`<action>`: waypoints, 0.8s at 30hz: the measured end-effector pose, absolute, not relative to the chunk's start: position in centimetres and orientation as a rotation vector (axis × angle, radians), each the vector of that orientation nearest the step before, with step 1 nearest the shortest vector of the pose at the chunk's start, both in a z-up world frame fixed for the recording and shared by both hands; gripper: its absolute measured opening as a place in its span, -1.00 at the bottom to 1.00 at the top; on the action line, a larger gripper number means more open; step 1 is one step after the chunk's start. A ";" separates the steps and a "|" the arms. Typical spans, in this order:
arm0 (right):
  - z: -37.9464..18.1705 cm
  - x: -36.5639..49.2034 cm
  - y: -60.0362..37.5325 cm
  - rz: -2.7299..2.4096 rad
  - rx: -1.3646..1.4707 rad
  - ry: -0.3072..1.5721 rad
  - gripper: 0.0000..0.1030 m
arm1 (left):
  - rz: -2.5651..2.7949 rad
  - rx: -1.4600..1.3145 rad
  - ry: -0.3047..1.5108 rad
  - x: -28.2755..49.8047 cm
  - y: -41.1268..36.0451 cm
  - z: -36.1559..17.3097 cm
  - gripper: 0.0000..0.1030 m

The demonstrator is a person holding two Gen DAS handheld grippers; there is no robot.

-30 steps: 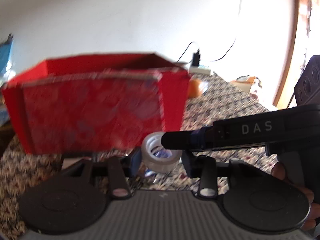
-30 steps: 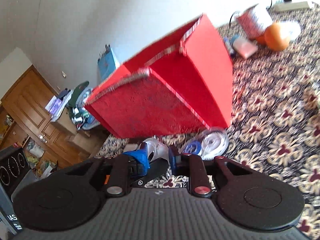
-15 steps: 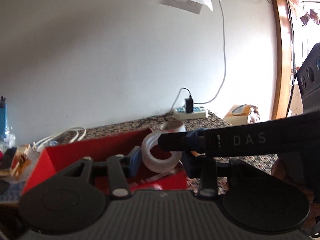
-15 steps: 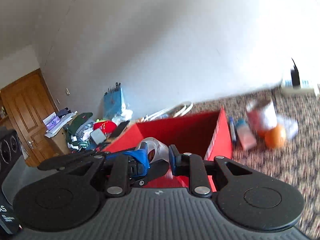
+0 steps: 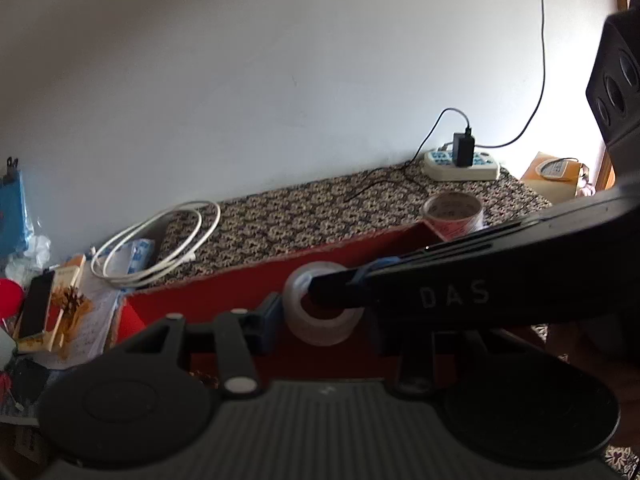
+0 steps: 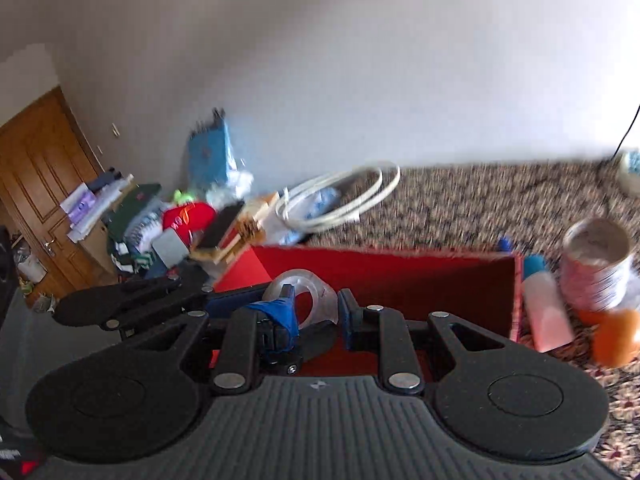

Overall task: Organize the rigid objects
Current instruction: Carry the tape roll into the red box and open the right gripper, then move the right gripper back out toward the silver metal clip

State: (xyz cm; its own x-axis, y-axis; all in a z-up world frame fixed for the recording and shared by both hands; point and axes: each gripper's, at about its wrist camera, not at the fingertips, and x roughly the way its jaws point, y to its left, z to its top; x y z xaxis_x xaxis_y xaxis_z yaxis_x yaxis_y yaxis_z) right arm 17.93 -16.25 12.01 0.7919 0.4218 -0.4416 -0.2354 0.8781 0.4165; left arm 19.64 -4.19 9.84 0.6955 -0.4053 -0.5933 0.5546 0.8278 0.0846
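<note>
Clear plastic is what we have in hand: a tape roll (image 5: 324, 312) hanging just above the open red box (image 5: 240, 284), over its left half and near its near edge. We judge the step to be the drop-off, the roll brought over the box but not yet let go.

On the left, the left gripper (image 5: 324, 320) is clamped on the roll. Its blue pad presses the roll's left side; the opposite finger is hidden behind the other tool. From the right, the right gripper (image 6: 318, 316) reaches in with one finger threaded into the roll's hole and the other outside the wall. We cannot tell whether those jaws truly pinch the wall or only bracket it.

The next move, as we read it, calls for lowering the roll below the rim, then releasing the left grip and sliding the threaded finger out without hooking the roll back up. The box floor under the roll is mostly hidden by the tools, so we cannot say what the roll would land on.

As for the roll itself, it is a short, thick-walled ring, translucent and milky, with the red of the box showing through its hole. It looks stiff and light, and should roll if dropped on its edge.
</note>
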 end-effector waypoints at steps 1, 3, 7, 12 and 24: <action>11.6 18.8 -16.1 0.362 0.363 0.577 -0.92 | -0.535 0.269 0.615 20.5 -4.1 9.3 -0.19; 10.7 20.5 -15.9 0.364 0.380 0.621 -0.92 | -0.519 0.267 0.654 21.9 -3.9 8.5 -0.19; 9.4 22.8 -15.2 0.371 0.389 0.683 -0.93 | -0.494 0.243 0.723 23.8 -3.2 7.2 -0.17; 9.1 23.2 -14.8 0.338 0.358 0.719 -0.91 | -0.461 0.226 0.760 24.6 -2.5 6.1 -0.15; 8.2 23.4 -16.0 0.273 0.377 0.731 -0.83 | -0.331 0.216 0.714 24.2 -2.0 6.6 -0.12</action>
